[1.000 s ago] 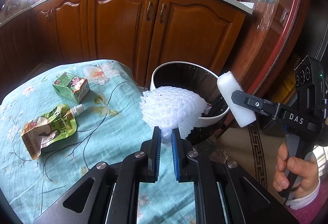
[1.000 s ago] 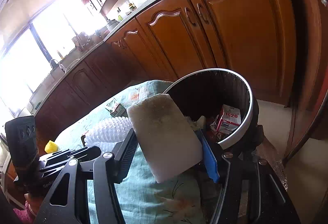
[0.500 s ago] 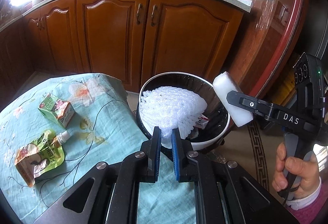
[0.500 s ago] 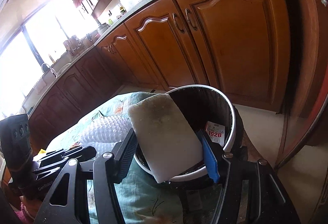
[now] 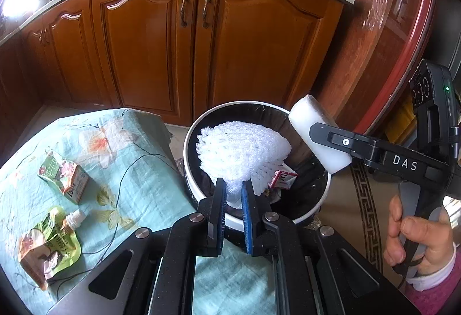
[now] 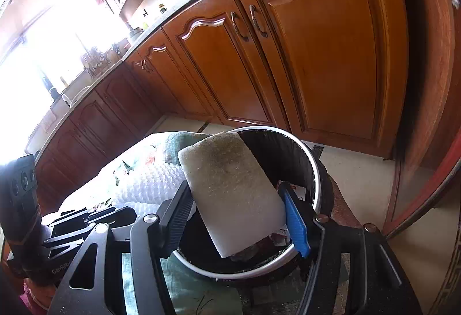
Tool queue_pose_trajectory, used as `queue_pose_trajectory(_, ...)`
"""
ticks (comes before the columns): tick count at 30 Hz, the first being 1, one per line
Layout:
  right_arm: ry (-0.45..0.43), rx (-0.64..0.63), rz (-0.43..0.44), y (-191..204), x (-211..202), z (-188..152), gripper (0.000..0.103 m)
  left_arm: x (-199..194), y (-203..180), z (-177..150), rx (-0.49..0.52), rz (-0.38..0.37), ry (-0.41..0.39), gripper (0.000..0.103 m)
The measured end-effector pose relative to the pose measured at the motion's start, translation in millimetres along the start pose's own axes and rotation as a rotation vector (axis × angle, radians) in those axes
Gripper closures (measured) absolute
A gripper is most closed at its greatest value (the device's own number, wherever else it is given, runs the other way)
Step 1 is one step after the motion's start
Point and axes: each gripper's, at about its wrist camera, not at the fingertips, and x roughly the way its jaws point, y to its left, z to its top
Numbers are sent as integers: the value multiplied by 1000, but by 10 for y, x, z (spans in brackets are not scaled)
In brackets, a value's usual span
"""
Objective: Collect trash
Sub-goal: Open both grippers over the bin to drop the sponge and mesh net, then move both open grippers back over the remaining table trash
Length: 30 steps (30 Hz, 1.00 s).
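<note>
Left gripper (image 5: 232, 190), low centre of the left wrist view: jaws clamped on the pinched end of a white foam fruit net (image 5: 241, 152), which fans out above the open mouth of the white-rimmed trash bin (image 5: 192, 130). Right gripper (image 6: 240, 214), lower centre of its own view: jaws clamped on the two sides of a white foam block (image 6: 230, 188), tilted, held over the bin; the same block appears at the right of the left wrist view, over the bin's far rim. A red-and-white carton (image 5: 283, 180) lies inside the bin. On the floral-clothed bench (image 5: 138, 159), left of frame, rest a small juice box (image 5: 64, 176) and a green spouted pouch (image 5: 49, 245), near each other, well apart from the bin.
</note>
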Motion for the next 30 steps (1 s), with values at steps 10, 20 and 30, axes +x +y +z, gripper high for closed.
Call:
queue_pose_trajectory(10,48,-2,-35,-16,227,127,39,294,-52,108,17,-3,64,93)
queue_pose_trajectory(20,77,49,-35,-131,305,140,32,340,-32,122,-2,-8,61,68)
queue_pose_trajectory(30,56,52,-13,-39,147,-29,22,-6,165,-199,-71,-20,13,59)
